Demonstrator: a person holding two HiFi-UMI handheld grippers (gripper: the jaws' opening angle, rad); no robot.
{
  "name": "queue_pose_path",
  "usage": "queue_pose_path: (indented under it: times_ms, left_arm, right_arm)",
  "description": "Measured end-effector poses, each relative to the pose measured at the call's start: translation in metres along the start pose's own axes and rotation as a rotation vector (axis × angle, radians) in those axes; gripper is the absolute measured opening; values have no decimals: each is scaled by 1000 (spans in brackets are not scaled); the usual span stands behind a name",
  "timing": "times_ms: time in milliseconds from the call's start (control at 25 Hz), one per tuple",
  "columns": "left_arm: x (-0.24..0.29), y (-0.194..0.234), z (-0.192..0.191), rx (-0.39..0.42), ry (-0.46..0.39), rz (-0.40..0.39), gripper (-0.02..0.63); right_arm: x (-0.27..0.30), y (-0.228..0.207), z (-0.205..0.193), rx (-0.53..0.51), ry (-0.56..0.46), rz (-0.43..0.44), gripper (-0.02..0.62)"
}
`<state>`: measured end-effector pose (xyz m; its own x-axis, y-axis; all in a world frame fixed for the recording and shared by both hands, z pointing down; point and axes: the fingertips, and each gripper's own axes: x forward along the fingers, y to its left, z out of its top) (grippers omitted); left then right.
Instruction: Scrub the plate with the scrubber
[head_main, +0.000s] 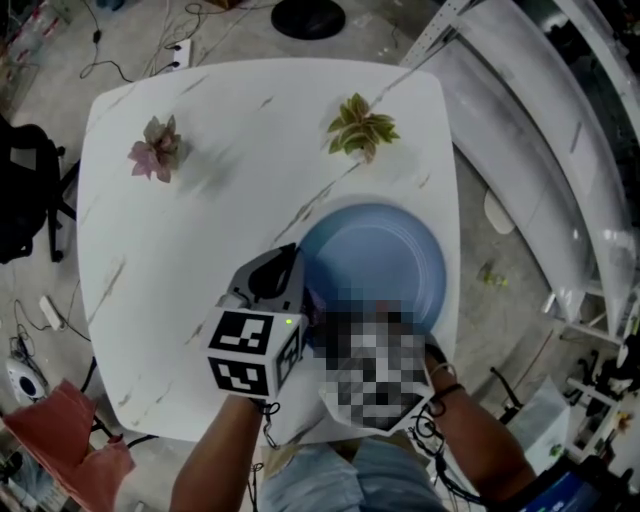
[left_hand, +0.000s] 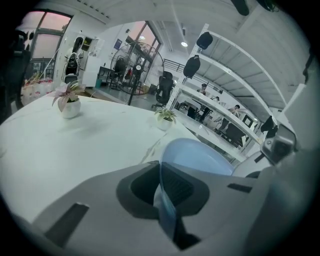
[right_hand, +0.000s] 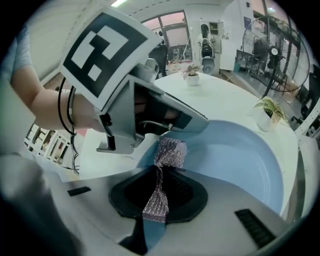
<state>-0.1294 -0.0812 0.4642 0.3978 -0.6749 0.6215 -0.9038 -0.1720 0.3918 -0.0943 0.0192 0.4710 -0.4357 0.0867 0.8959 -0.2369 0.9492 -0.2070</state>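
While the left half of the white table (head_main: 140, 260) is wide open, with just 1 pink plant (head_main: 155, 148) near its far-left corner, everything else crowds the right edge. The left gripper (left_hand: 165, 197) is clamped onto the near-left rim of the blue plate (head_main: 385, 250), with the rim pinched between its 2 jaws. A green plant (head_main: 361, 127) stands just beyond the plate, not touching it. The plate's right rim sits close to the table's right edge, so there's barely any room there. The right gripper (right_hand: 156, 200) squeezes the silver mesh scrubber (right_hand: 169, 152), whose free end touches the plate's inside right beside the left gripper.
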Motion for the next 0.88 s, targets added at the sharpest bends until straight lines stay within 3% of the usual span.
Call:
queue_pose_path:
  times_ms: [200,480,880]
  left_arm:
    - [0,0,-2,1,11,6,14]
    - [0,1,0,14,4,18,14]
    - [0,5,2,27,-18,39,14]
  right_arm:
    - [0,18,-9,28,-9,60,61]
    - [-9,23,-30,77,0,72,60]
    - [-30,3,-66,220,12,-41,60]
